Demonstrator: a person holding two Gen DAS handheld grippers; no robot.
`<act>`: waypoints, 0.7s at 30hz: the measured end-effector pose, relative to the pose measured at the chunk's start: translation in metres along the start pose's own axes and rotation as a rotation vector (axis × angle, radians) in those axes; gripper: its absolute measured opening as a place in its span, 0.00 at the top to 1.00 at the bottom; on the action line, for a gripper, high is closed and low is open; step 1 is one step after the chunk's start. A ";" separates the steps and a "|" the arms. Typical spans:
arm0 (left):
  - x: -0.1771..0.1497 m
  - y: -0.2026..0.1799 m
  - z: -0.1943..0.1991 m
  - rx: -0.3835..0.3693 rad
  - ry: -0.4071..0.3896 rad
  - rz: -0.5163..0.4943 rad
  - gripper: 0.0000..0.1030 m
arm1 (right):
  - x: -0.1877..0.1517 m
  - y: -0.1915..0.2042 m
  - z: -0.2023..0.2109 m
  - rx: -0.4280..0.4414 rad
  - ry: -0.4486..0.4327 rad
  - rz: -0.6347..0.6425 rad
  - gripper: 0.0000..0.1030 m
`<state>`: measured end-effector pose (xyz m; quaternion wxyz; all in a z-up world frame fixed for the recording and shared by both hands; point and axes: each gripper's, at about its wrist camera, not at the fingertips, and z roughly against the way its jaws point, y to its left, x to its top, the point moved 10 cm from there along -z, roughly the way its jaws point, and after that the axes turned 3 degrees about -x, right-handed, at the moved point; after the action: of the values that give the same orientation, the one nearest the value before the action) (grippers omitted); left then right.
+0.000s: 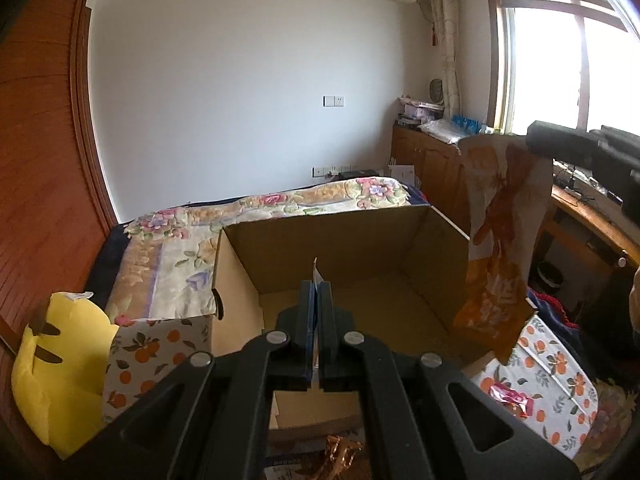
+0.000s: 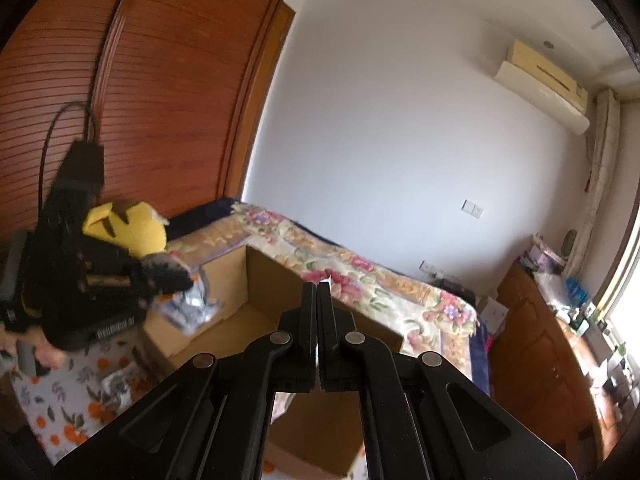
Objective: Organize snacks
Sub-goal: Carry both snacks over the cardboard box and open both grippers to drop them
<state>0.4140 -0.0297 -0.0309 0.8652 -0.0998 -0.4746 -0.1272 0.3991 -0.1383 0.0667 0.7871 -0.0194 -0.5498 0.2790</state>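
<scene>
An open cardboard box (image 1: 328, 240) stands ahead of me, its brown floor bare where it shows. My left gripper (image 1: 317, 292) is shut on a thin blue-and-white snack packet (image 1: 315, 274), seen edge-on between the pads. In the right wrist view that left gripper (image 2: 180, 278) holds the packet (image 2: 192, 304) over the left side of the box (image 2: 264, 276). My right gripper (image 1: 534, 140) is shut on the top of a tall orange snack bag (image 1: 500, 248), which hangs by the box's right wall. In its own view the right gripper (image 2: 318, 292) has its fingers pressed together; the bag is hidden below.
A yellow plush toy (image 1: 60, 360) sits left of the box on an orange-print cloth (image 1: 148, 352). A red-wrapped snack (image 1: 508, 396) lies on the cloth at right, a golden wrapper (image 1: 340, 452) below my fingers. A floral quilt (image 1: 280, 204), a wooden wardrobe (image 2: 140, 100) and a desk (image 1: 592, 208) surround.
</scene>
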 end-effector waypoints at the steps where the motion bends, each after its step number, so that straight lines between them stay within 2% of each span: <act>1: -0.001 0.000 -0.004 -0.003 0.004 0.003 1.00 | 0.001 0.002 -0.005 -0.003 -0.003 0.011 1.00; 11: -0.011 -0.003 -0.028 -0.041 0.034 0.013 1.00 | 0.004 0.000 -0.031 -0.004 0.013 -0.001 1.00; 21: -0.020 -0.008 -0.025 -0.044 0.061 0.004 0.95 | -0.059 0.004 -0.075 0.020 0.142 -0.084 1.00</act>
<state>0.4213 -0.0421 -0.0605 0.8771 -0.1160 -0.4449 -0.1388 0.4489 -0.1417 -0.0149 0.8353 -0.0081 -0.4900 0.2492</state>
